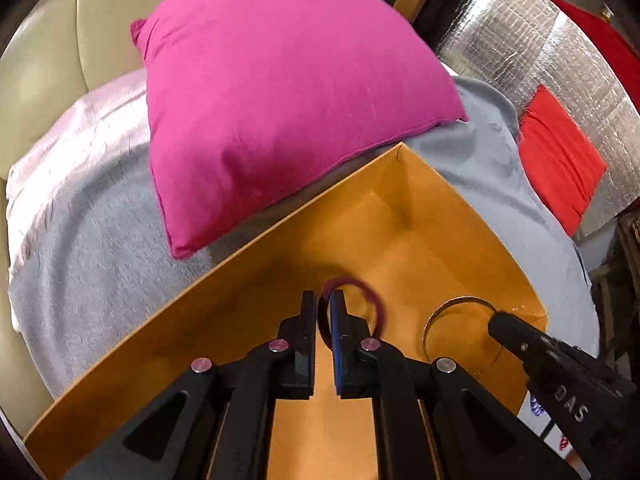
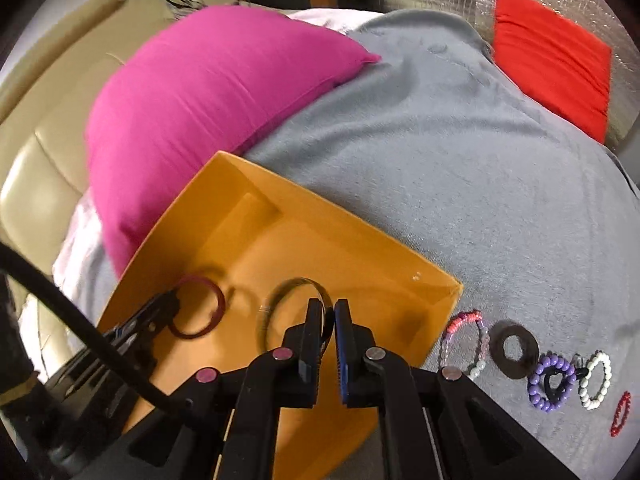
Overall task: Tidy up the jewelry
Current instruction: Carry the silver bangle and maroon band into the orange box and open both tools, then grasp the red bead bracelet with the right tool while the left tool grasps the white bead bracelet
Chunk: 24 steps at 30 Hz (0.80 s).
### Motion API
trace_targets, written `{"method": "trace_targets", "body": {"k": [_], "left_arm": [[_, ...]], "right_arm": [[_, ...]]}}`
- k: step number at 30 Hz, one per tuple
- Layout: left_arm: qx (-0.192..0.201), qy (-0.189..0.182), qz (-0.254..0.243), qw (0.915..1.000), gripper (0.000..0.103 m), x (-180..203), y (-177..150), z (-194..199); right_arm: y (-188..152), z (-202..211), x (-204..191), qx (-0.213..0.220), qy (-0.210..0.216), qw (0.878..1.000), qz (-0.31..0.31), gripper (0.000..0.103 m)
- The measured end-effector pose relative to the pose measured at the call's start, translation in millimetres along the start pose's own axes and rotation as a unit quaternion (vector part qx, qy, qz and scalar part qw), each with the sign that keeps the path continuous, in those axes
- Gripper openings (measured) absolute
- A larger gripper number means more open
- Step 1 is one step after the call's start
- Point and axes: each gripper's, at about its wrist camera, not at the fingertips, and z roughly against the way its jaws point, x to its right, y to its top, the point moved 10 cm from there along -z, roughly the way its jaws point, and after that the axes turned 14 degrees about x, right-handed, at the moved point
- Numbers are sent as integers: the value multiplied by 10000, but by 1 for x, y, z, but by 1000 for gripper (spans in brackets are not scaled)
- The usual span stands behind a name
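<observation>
I am holding both tools over the orange box (image 2: 360, 256), which is sitting on the gray blanket (image 2: 480, 168) near the pink pillow (image 1: 280, 100). My left gripper (image 1: 325, 308) is pinching the maroon bangle (image 1: 376, 300) by its rim, and my right gripper (image 2: 329, 320) is pinching the metal bangle (image 2: 280, 292) the same way; both sets of jaws are pressed nearly together on the thin bands. Both bangles are hanging just above the box floor, the maroon one on the left, the metal one to its right, apart from each other.

I judge the step in hand to be setting these 2 down inside the box. To do it well, I am thinking of lowering each until the band touches the floor, then spreading the jaws slowly so neither rolls or clinks into the other.

On the blanket to the right of the box, a pink beaded bracelet (image 2: 464, 340), a dark ring (image 2: 516, 354), a purple beaded bracelet (image 2: 552, 380), a white beaded bracelet (image 2: 596, 380) and a red bracelet (image 2: 621, 414) are waiting.
</observation>
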Motion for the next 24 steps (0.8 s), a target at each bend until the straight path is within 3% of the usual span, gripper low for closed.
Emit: {"method": "trace_targets", "body": {"k": [1, 3, 5, 11, 15, 20, 24], "left_arm": [[21, -8, -4, 10000, 11, 1, 2, 1], [58, -40, -29, 10000, 35, 6, 3, 5], [162, -99, -18, 9998, 44, 11, 6, 10], [751, -150, -357, 9964, 44, 32, 21, 41], [1211, -228, -826, 9889, 49, 56, 31, 64], [1602, -665, -1501, 9733, 52, 107, 26, 94], [1670, -1143, -2107, 9564, 53, 156, 6, 108]], "right_arm": [[2, -1, 1, 13, -23, 10000, 22, 13], [9, 4, 4, 106, 41, 9999, -84, 19], [17, 14, 7, 307, 167, 9989, -305, 34], [30, 73, 43, 1185, 286, 9910, -556, 37], [21, 123, 101, 1690, 136, 9818, -858, 37], [-23, 166, 201, 1816, -312, 9709, -1528, 37], [-79, 185, 283, 1786, -573, 9523, -2407, 37]]}}
